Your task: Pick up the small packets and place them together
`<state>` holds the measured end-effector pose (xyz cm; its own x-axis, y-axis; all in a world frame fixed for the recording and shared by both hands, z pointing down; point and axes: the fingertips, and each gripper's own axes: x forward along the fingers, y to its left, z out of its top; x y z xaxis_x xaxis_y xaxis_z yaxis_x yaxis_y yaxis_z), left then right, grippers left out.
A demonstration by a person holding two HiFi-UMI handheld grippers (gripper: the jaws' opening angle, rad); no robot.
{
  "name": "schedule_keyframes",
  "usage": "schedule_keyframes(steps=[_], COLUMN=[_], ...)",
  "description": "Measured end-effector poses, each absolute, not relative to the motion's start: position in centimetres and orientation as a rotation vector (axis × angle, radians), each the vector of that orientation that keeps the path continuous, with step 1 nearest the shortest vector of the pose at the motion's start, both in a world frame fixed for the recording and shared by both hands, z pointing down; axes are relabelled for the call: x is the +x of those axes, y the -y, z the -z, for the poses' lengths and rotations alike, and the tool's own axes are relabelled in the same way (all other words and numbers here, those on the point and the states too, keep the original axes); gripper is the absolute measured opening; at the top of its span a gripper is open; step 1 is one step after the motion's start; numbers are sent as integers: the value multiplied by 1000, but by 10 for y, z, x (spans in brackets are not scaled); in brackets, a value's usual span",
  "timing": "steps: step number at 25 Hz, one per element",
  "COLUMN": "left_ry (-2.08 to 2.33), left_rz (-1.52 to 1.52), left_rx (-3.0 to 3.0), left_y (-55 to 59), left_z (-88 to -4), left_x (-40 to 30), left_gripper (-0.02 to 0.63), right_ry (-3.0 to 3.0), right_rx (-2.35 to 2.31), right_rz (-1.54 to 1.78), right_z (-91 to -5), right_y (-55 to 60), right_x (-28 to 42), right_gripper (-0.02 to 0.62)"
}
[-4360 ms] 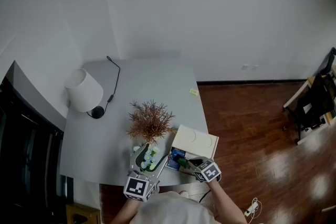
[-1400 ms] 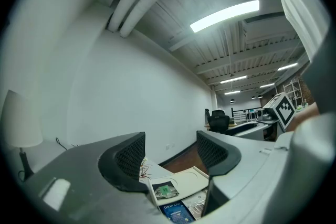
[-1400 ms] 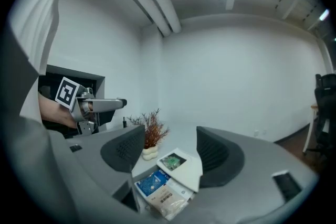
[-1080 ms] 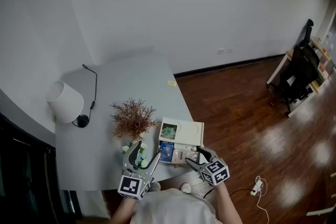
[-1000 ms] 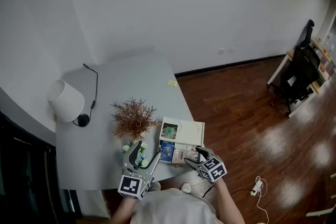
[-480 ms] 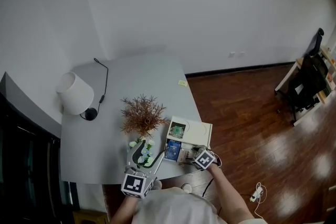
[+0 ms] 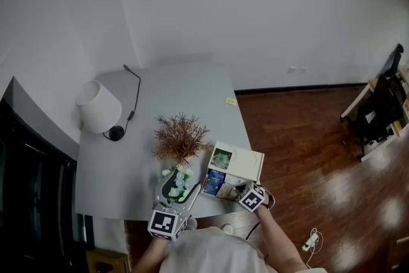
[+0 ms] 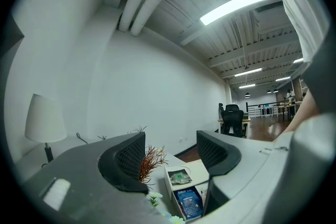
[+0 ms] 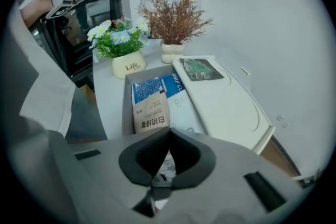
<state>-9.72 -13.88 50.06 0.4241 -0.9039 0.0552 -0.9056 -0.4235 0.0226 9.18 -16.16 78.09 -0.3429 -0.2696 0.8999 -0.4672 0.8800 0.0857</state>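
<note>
Right hand-held gripper [image 9: 168, 136]: clenched on small white packet [image 9: 165, 168], near end of box [image 9: 127, 97]. Step: pick-up. Next, likely: lift, set among other packets [image 9: 151, 113]. Left hand-held gripper [image 8: 170, 149]: released, empty.

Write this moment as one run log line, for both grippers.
left gripper: open, empty | right gripper: shut on small packet

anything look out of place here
One green packet lies alone on the open lid, apart from the blue packet and tan packet inside the box. A small yellow slip sits by itself near the table edge.
</note>
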Motion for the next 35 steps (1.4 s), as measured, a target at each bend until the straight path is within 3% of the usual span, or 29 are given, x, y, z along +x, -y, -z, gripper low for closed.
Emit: schedule_keyframes(steps=[6,14,20,32,33,34,35], left_ry=[1639,1613,1588,1582,1582,1582,1580], left_rz=[-50,-71,-34,-48,-48,-47,-47], left_rx=[2627,2647,2664,2678,2677,2679,2681], left_y=[143,149,153,148,147,147,147], left_z=[-499,-501,-489,-489,-489,-489,-489], left_x=[-90,-82,-74,-65,-65,-65,-65], left_gripper=[295,295,295,295,295,295,295], right_ry=[2065,2470,2344,1957,1943,1938,1949], right_rx=[559,929,1383,1540,1554,1564,1572], right_rz=[-333,-956,-1378,-1132,-1114,-1093,-1063], right_z=[-752,-670,-698,-738,-738,-737,-733], right_y=[153,193,236,240,240,241,242], right_x=[85,99,157,182,184,184,184], right_gripper=[8,8,6,51,125,273,356])
